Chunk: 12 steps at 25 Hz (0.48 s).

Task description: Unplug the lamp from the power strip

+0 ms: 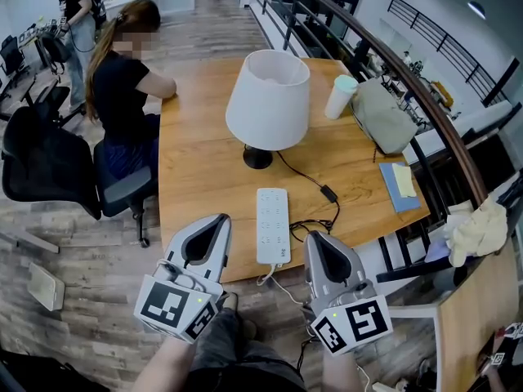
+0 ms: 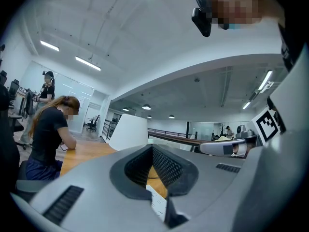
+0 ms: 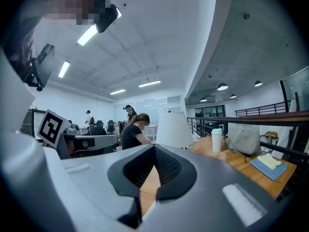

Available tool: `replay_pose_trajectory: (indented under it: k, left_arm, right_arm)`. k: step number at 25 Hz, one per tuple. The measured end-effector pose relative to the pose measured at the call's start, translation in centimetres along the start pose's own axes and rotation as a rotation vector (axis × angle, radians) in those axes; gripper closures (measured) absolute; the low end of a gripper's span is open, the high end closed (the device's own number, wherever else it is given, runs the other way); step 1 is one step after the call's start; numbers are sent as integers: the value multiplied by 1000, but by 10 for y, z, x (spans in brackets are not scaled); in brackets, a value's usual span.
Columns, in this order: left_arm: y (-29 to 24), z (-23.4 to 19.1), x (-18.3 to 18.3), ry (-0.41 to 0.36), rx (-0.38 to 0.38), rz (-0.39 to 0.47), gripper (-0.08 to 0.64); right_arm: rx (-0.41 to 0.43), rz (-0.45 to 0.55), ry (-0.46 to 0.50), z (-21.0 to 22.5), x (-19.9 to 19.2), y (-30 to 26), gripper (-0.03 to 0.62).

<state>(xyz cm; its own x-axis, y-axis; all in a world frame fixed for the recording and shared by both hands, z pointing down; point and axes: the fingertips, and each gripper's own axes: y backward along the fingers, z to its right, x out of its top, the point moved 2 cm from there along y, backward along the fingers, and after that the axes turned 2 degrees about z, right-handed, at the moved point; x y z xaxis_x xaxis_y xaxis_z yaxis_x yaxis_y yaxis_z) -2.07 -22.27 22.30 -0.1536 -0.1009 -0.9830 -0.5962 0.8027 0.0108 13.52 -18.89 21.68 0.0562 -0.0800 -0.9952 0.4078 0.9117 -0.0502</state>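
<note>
The long white power strip [image 1: 273, 225] lay lower centre on the wooden table [image 1: 204, 162], its length running up-frame. The white-shaded lamp's [image 1: 268, 98] black cord [image 1: 315, 182] met its right side, nearest the right gripper [image 1: 314, 236]. Both it and the left gripper [image 1: 221, 218] were closed and empty.

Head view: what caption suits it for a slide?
Left gripper and right gripper, both shut, poised at the table edge facing power strip and lamp.
</note>
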Motion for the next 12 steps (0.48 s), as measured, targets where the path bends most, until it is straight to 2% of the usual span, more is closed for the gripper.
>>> replay_pose_trajectory:
  k: [12]
  left_arm:
    - [3,-2,8,-6,3,15,563]
  right_arm:
    - [16,8,-3,-5,2,0,584]
